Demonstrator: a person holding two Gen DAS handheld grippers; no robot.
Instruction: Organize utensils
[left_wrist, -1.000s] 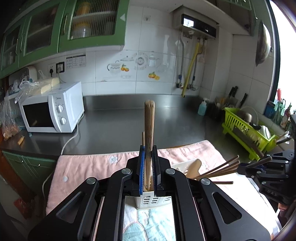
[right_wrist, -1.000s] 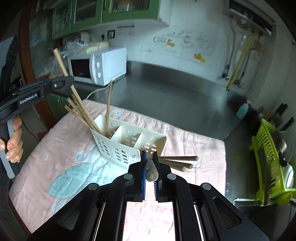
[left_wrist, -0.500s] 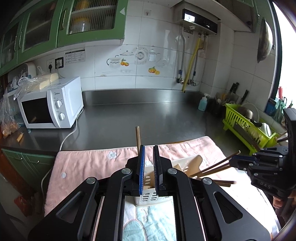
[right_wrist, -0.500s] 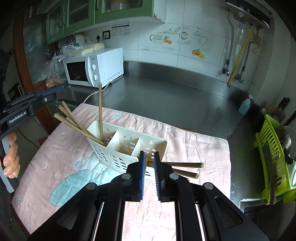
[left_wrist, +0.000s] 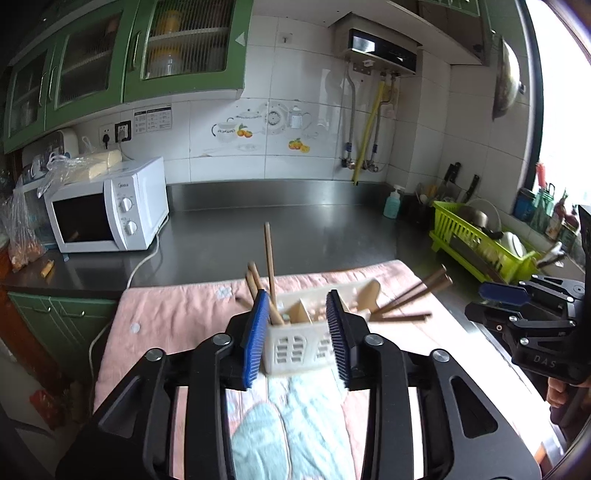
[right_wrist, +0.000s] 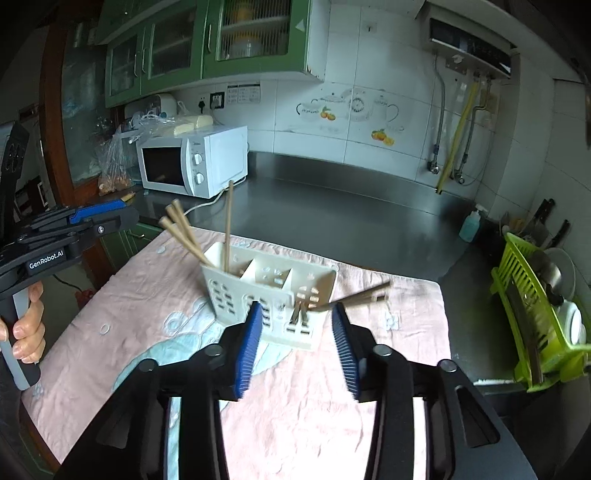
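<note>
Both my claws released, empty: left gripper (left_wrist: 300, 330), right gripper (right_wrist: 297, 345). Risk: bumping white slotted plastic caddy (right_wrist: 258, 291), toppling leaning wooden chopsticks (right_wrist: 181, 232) onto pink cloth (right_wrist: 122, 314).

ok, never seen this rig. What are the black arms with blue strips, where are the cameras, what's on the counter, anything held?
No robot: a person holds a two-finger gripper in each hand, with a fisheye camera on each looking along its jaws. One picture is from the left gripper, the other from the right gripper. Both stand open and hold nothing. On the pink quilted cloth stands a white slotted plastic utensil caddy. Brown wooden chopsticks stand in its end compartment; more stick out of the opposite end.
</note>
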